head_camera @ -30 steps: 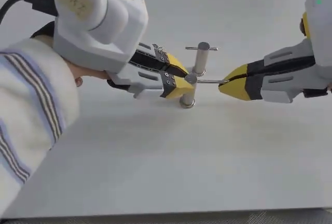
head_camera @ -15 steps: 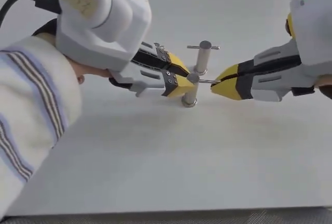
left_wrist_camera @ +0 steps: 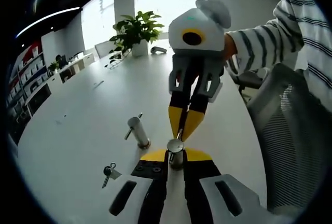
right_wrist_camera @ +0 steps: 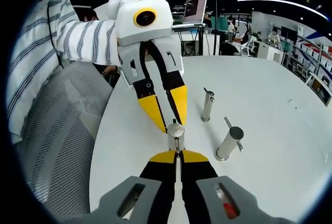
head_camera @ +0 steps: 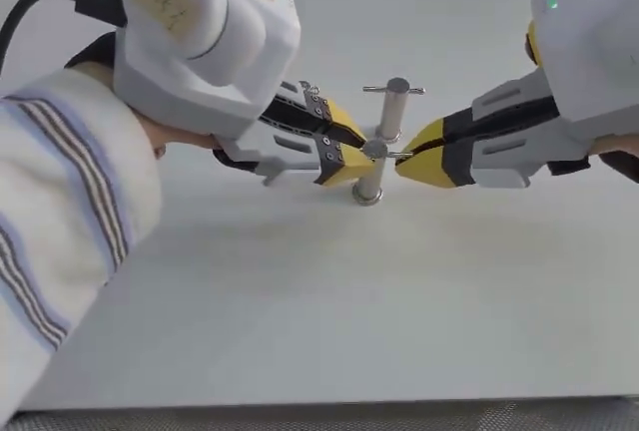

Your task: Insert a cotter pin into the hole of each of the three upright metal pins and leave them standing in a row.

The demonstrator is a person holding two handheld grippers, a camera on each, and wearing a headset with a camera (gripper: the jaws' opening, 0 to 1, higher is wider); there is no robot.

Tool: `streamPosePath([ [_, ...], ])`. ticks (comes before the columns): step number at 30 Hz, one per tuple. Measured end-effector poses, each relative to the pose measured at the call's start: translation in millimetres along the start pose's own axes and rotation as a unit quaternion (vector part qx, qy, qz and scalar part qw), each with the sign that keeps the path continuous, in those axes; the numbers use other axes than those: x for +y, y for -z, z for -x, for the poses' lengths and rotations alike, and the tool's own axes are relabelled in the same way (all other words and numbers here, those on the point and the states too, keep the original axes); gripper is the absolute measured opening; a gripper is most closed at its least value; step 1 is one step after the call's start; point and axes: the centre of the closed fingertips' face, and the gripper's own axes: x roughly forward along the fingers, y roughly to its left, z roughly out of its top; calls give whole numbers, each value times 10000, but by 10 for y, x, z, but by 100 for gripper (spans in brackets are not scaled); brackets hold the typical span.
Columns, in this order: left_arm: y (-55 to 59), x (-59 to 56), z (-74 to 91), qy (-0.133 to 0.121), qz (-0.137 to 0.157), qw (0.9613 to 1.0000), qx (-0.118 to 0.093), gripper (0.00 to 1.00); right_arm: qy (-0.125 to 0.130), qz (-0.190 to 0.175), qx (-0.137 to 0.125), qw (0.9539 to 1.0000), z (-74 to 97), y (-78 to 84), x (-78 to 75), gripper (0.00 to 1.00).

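tightly, metal pin (head_camera: 366, 184) gripped, cotter pin (head_camera: 399, 155) pinched

The near pin (head_camera: 367, 178) stands on the table (head_camera: 300, 311) in the left gripper's (head_camera: 355, 152) jaws; the right gripper's (head_camera: 405, 158) cotter pin (head_camera: 391, 155) meets it from the right (a second pin (head_camera: 392, 114) stands just behind).

Open-plan office: mesh chair (right_wrist_camera: 57, 130), laptop (right_wrist_camera: 196, 6), potted plant (left_wrist_camera: 136, 29), shelving (left_wrist_camera: 23, 76).

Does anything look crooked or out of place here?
Nothing stands out. The left gripper grips the near metal pin upright, the right gripper holds a cotter pin level at its top, and the far pin stands straight.
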Motion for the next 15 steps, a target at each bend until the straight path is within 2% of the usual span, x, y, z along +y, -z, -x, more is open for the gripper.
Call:
streamPosePath([
  [1, 18, -7, 9, -5, -79, 10000, 49, 2, 41, 36, 19, 10000, -1, -1, -15, 0],
  [2, 0, -15, 12, 2, -91, 10000, 8, 0, 71, 112, 43, 9999, 1, -1, -39, 0],
  [3, -9, -39, 7, 32, 16, 10000, -7, 0, -20, 83, 65, 9999, -5, -7, -23, 0],
  [5, -23, -49, 4, 35, -29, 10000, -2, 0, -75, 200, 99, 9997, -7, -5, -7, 0],
  [10, -37, -53, -2, 28, 28, 10000, -20, 0, -84, 188, 126, 9997, -1, 4, -2, 0],
  [15, -28, -59, -8, 22, -44, 10000, 35, 0, -73, 166, 120, 9998, -8, -7, 14, 0],
])
